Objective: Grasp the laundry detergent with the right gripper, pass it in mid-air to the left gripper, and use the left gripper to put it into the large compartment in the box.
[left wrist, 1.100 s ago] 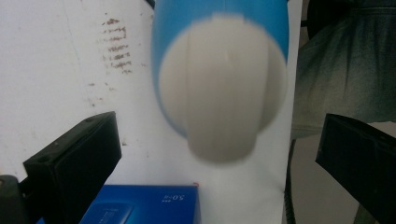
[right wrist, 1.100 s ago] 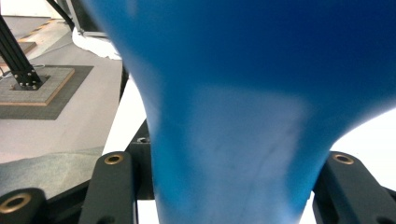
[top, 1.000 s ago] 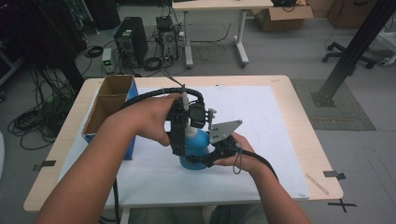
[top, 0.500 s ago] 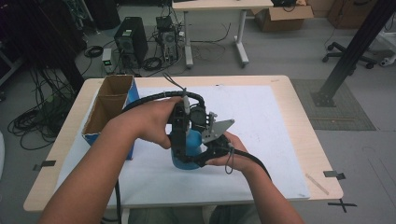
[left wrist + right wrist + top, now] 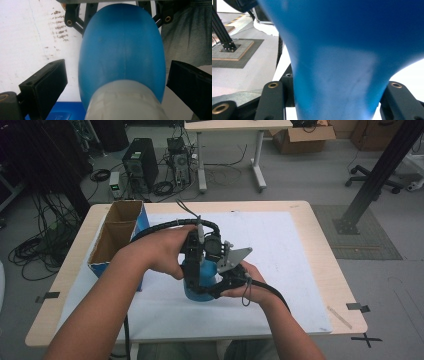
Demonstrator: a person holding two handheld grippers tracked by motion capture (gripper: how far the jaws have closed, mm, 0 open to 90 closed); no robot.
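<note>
High view: a blue bottle [image 5: 199, 280] stands upright on the white sheet [image 5: 300, 260] covering the surface [image 5: 75, 270], near its middle and just right of an open cardboard box [image 5: 117, 237]. Both hands meet at it. The right claw [image 5: 217, 287] comes in low from the right at the bottle's lower body; the left claw [image 5: 192, 270] points down over its top.

Left gripper view: the camera looks down along the bottle [image 5: 122, 57], with its pale cap end [image 5: 125, 102] nearest. The two black jaws stand at either side, each clear of the blue wall with a gap showing, so this claw is wide apart and holds nothing. Its jaws have just been closing a little, with the bottle between them but untouched.

Right gripper view: the bottle [image 5: 342, 62] sits close up, its narrow waist pinched between the two jaws. This claw is clamped on it.

The bottle looks like light, smooth plastic, stiff enough to hold its shape but likely slippery on the rounded body. The waist gives the firmest hold for steadying; the pale cap is the sensible place for the left claw to bite.
</note>
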